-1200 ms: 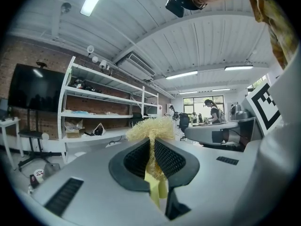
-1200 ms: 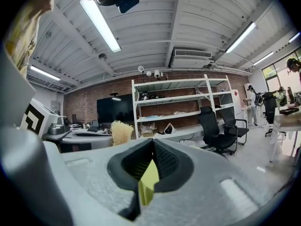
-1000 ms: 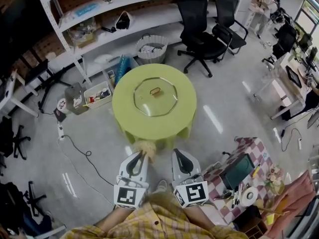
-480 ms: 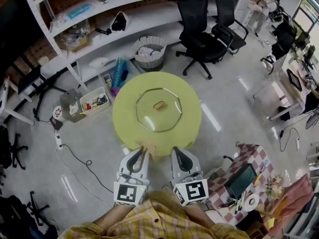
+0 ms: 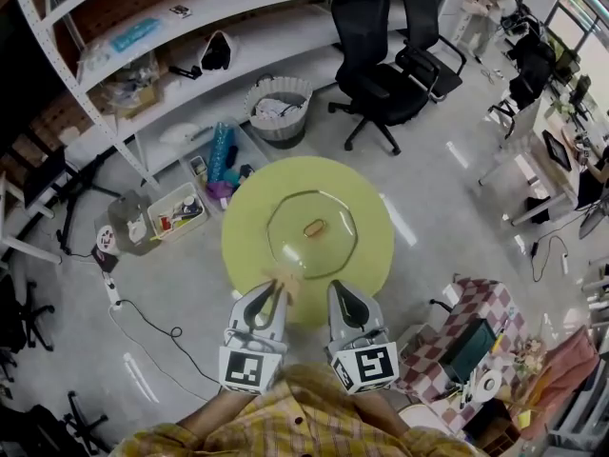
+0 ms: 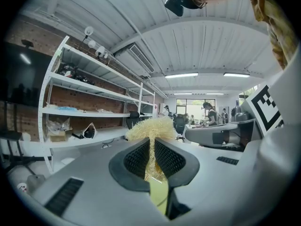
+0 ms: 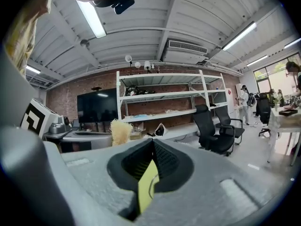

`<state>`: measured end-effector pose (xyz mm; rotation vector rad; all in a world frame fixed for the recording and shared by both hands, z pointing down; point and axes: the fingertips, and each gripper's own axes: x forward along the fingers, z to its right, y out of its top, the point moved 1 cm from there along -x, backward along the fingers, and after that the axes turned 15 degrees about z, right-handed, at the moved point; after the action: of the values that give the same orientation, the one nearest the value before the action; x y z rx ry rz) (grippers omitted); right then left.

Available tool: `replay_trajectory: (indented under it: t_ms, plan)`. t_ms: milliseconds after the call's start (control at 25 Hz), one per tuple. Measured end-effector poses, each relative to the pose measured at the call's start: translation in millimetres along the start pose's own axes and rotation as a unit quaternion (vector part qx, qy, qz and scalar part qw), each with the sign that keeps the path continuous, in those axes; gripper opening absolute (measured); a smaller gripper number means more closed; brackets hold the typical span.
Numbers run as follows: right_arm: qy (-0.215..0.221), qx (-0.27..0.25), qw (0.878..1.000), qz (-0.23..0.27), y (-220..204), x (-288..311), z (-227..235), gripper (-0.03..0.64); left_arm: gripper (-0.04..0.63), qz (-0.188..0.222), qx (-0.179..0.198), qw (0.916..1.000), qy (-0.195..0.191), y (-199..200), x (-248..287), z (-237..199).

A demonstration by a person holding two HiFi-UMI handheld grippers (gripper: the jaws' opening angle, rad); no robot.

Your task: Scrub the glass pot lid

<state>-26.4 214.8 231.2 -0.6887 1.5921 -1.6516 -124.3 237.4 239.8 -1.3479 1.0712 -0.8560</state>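
My left tool is clamped on a pale, straw-coloured fibrous scrubber; my right tool is pinched together on nothing; the octagonal clear glass pot lid lies flat at the middle of the round yellow-green surface, apart from both tools; scrubbing looks not yet begun, though from this height I can't judge the glass's cleanliness; the whole scrub is left.

The round table with the glass pot lid has come nearer, its edge now beneath the scrubber

Left tongs pinching scrubber, right tongs closed
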Motion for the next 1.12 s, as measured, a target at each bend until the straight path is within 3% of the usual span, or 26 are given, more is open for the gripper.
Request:
replay_trajectory:
  t_ms: [240, 760, 960, 1120]
  plan:
    - [-0.021, -0.004, 1.0, -0.007, -2.7, 38.6, -9.6, -0.003, 0.032, -0.012, -0.031, 0.9994, -0.01, 2.4, 16.7, -38.0]
    - [-0.062, 0.0, 0.997, -0.046, -31.5, 79.5, -11.2, -0.003, 0.032, -0.05, -0.044, 0.9956, -0.067, -27.2, 43.4, -80.5]
    - [-0.073, 0.007, 0.996, -0.058, -43.0, 82.3, 6.3, -0.003, 0.032, -0.064, -0.002, 0.9943, -0.085, -46.4, 56.1, -81.1]
    - [-0.073, 0.008, 0.995, -0.063, -54.4, 81.6, 25.1, -0.003, 0.032, -0.084, 0.004, 0.9934, -0.079, -60.4, 70.2, -72.8]
